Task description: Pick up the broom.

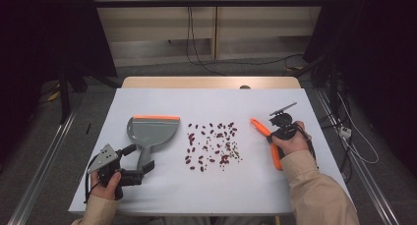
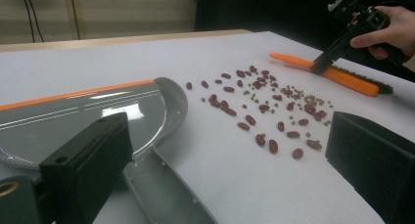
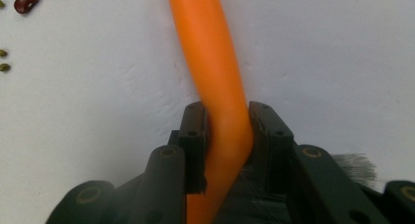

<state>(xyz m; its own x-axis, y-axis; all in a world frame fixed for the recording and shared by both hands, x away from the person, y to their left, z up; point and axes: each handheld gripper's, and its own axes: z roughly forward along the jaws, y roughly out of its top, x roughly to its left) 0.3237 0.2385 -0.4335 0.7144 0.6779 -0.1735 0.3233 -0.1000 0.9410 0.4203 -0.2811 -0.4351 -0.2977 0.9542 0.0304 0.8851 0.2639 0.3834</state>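
A grey dustpan (image 1: pixel 152 130) with an orange front lip lies flat on the table's left half, its handle (image 2: pixel 166 190) pointing back toward me. My left gripper (image 1: pixel 142 172) is open, its two jaws standing wide on either side of that handle without touching it. To the right of the dustpan, red beans (image 1: pixel 211 144) and small green ones (image 2: pixel 308 100) are scattered. Right of them lies an orange brush (image 1: pixel 272 146) with dark bristles (image 3: pixel 352 168). My right gripper (image 3: pixel 227 121) is shut on the brush's handle, and it also appears far off as the right gripper (image 2: pixel 323 65).
A white sheet covers the table (image 1: pixel 211 195); its wooden far edge (image 1: pixel 211 82) shows beyond. Cables run over the floor behind and to the right. Bare sheet lies in front of the beans and behind the dustpan.
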